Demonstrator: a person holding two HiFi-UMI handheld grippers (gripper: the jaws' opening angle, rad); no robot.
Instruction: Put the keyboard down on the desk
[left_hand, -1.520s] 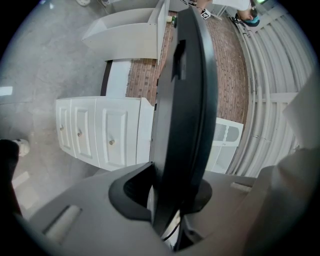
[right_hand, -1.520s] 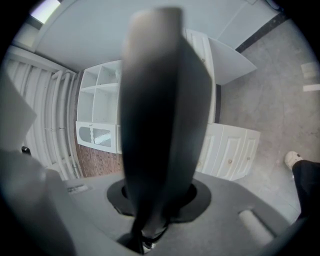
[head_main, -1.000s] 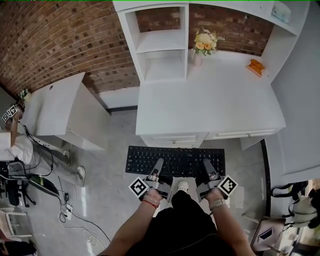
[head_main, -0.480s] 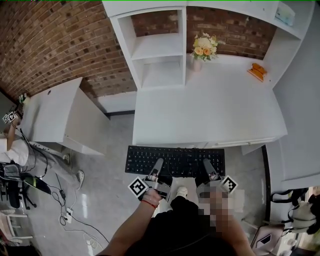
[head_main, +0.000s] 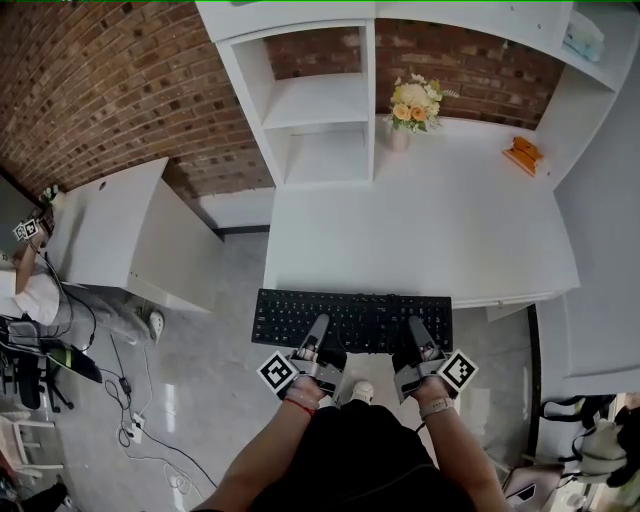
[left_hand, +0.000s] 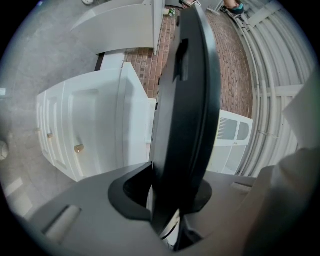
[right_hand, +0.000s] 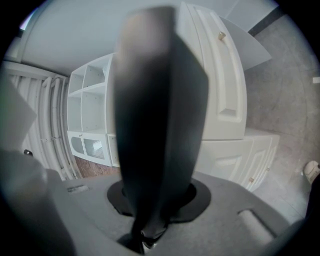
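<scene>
A black keyboard (head_main: 350, 320) hangs level in the air, its far edge at the front edge of the white desk (head_main: 420, 230). My left gripper (head_main: 317, 328) is shut on the keyboard's near edge left of the middle. My right gripper (head_main: 416, 330) is shut on the same edge further right. In the left gripper view the keyboard (left_hand: 187, 115) stands edge-on between the jaws and fills the middle. The right gripper view shows the keyboard (right_hand: 155, 125) as a dark blurred slab clamped between the jaws, with the desk's drawers (right_hand: 225, 100) behind it.
A vase of flowers (head_main: 412, 105) and an orange object (head_main: 522, 155) stand at the back of the desk, beside a white shelf unit (head_main: 310, 100). A lower white desk (head_main: 110, 230) is at the left. Cables (head_main: 130, 400) lie on the floor.
Both grippers have carried the keyboard forward toward the desk. Its far edge now meets the desk's front edge instead of hanging short of it.
</scene>
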